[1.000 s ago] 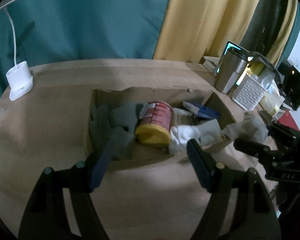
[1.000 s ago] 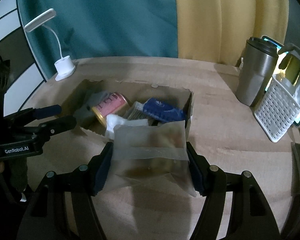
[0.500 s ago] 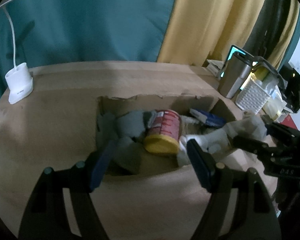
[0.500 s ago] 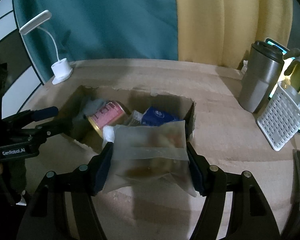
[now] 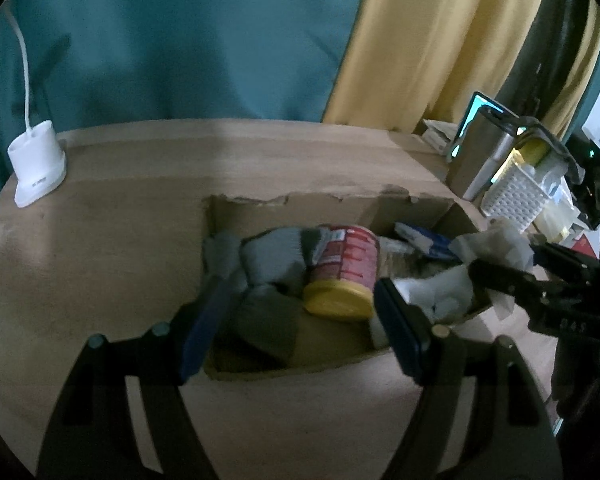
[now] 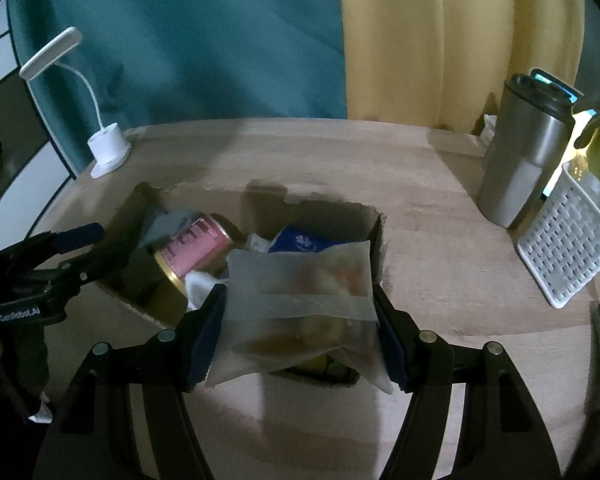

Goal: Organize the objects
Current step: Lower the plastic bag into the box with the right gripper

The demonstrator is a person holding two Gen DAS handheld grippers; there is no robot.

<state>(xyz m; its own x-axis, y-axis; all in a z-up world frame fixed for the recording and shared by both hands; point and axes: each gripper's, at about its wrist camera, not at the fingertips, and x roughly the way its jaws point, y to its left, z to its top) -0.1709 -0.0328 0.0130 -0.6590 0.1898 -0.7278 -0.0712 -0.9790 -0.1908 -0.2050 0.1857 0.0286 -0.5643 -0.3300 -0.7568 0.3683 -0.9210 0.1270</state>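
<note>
On left tongs (image 6: 76,248), empty and parted, "GenRobot.AI" reads; right tongs (image 6: 300,328) clamp a frosted pouch (image 6: 300,300).

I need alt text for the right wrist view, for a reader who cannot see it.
The right gripper holds a translucent snack bag above an open cardboard box containing a red can and a blue packet.

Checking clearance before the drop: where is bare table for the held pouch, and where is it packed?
Bare table between lamp base and steel tumbler, behind the cardboard box. Crowded: inside the box, around the red can, and by the white basket.
</note>
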